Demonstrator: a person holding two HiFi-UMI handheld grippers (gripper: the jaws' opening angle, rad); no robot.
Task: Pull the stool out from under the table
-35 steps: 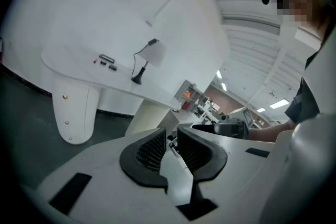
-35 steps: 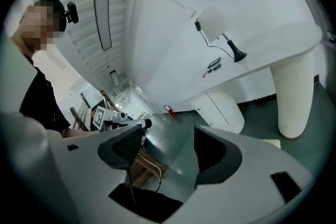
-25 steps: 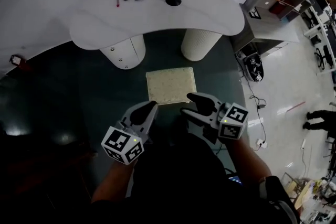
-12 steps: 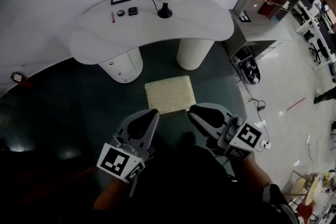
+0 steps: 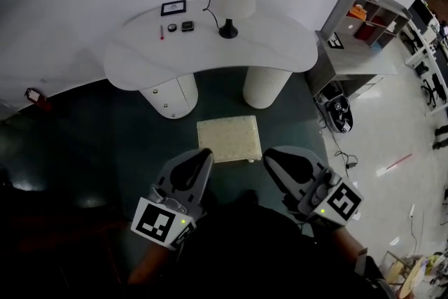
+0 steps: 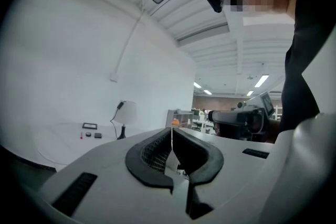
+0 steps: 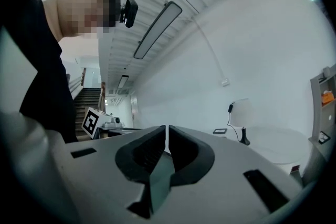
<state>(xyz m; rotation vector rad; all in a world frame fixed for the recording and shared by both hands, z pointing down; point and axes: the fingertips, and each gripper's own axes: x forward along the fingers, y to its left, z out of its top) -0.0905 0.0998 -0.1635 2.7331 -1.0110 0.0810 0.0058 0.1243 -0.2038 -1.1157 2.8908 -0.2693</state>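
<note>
The stool (image 5: 228, 139) is standing clear of the white table (image 5: 210, 45), out on the dark floor, so the pull is looking done. It is sitting just ahead of both tongs, between them, touching neither. The left gripper (image 5: 198, 157) is showing jaws pressed together, empty. The right gripper (image 5: 274, 156) has just been closing its jaws, and they are meeting on nothing.

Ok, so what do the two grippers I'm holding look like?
Both look the same: the left gripper and right gripper have smooth light-grey shells with black textured pads inside the jaws. Each carries a cube printed with black-and-white square markers. The person wears a dark top.
</note>
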